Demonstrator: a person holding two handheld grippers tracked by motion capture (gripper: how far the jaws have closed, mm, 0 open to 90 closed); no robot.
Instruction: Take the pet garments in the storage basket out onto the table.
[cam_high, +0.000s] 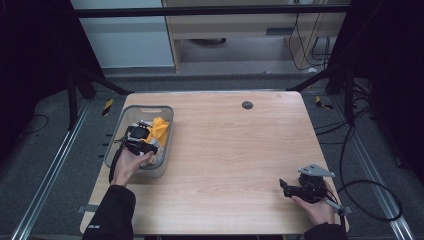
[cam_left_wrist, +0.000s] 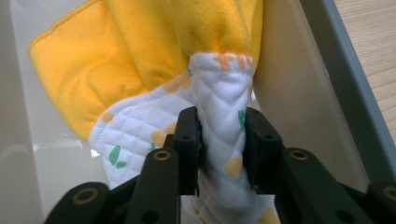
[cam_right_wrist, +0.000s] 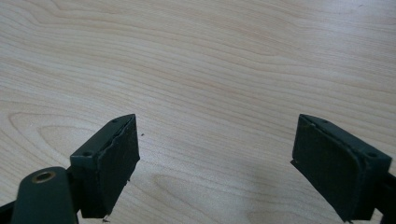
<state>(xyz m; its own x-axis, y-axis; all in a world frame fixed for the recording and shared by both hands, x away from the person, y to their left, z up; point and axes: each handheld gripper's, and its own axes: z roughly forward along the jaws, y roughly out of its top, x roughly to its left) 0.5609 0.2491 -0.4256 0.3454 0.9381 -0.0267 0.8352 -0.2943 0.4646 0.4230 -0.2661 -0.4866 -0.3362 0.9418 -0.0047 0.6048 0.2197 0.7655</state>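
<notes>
Pale wood worktop (cam_high: 225, 150) carries a grey bin (cam_high: 165, 150) at your left, where the quilted white cloth (cam_left_wrist: 219, 93) lies bunched against a yellow one (cam_left_wrist: 140, 42). It's soft, light and floppy; pinch a fold. Your left gripper (cam_left_wrist: 222, 140) has its jaws clamped on such a fold; your right gripper (cam_right_wrist: 215, 158) rests with jaws wide apart, holding nothing.

Black sleeves; left gripper (cam_left_wrist: 219, 140) black, brass-ringed screw holes; right gripper (cam_high: 286, 187) black, grey three-cornered plate, trailing cable.
</notes>
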